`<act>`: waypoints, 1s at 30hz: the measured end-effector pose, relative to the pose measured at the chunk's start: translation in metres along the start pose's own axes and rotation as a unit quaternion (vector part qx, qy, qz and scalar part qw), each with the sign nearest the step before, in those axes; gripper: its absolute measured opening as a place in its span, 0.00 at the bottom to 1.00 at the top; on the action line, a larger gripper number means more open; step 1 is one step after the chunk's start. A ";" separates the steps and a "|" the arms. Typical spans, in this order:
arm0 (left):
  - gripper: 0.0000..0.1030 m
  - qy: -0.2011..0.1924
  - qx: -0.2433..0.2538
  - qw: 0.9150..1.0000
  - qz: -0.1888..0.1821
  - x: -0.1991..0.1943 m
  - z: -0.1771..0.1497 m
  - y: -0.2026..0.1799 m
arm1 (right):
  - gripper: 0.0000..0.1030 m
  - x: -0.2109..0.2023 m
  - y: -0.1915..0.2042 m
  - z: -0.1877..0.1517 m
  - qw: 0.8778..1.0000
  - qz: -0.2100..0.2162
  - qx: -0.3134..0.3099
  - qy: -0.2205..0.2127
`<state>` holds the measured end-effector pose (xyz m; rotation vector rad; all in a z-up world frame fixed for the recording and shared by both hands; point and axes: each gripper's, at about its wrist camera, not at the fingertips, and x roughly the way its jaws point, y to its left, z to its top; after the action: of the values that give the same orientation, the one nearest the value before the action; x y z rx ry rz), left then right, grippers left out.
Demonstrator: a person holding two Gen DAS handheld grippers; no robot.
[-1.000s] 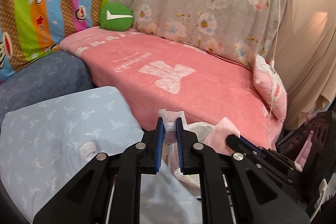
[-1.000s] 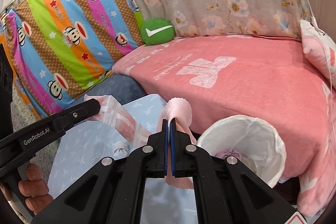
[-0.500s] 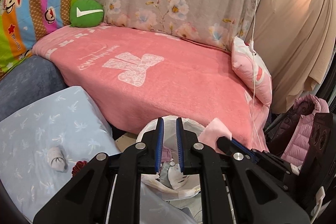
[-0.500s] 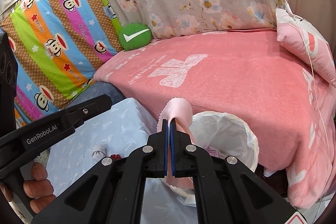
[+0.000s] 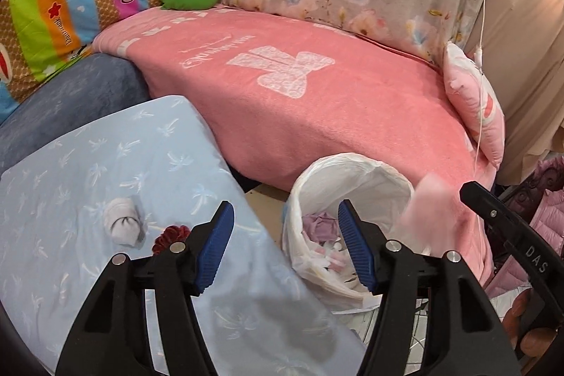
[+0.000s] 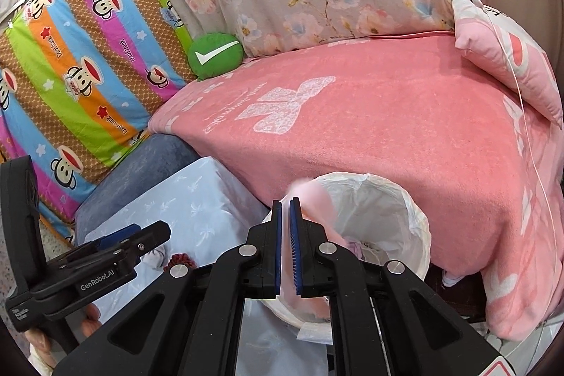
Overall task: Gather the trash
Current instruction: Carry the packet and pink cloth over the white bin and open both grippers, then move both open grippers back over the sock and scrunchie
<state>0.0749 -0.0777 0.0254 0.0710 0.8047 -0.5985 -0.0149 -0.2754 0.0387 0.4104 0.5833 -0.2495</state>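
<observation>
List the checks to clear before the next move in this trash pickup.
1. Left gripper empty: ok; jaws opening, nothing between them.
2. Bin mouth open: ok; liner folded over the rim.
3. Pink cloth above the bin mouth: cannot tell; it is blurred at the rim.
4. Right gripper let go of the cloth: cannot tell; jaws opening, cloth between them.
5. Blue sheet free of trash: not ok; white wad and red item lie there.

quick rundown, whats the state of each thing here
left gripper: jaws opening, nothing between them
right gripper: jaws opening, pink cloth blurred beside them
trash bin: lined, partly filled
white wad: lying on blue sheet
red scrunchie: lying on blue sheet
</observation>
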 end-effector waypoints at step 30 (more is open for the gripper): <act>0.65 -0.017 -0.025 0.999 0.032 -0.013 -0.007 0.033 | 0.32 0.008 0.056 -0.010 0.998 0.020 -0.050 0.019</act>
<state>0.0809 -0.0418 0.0239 0.0415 0.7807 -0.5172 0.0063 -0.2224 0.0434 0.3291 0.6212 -0.1739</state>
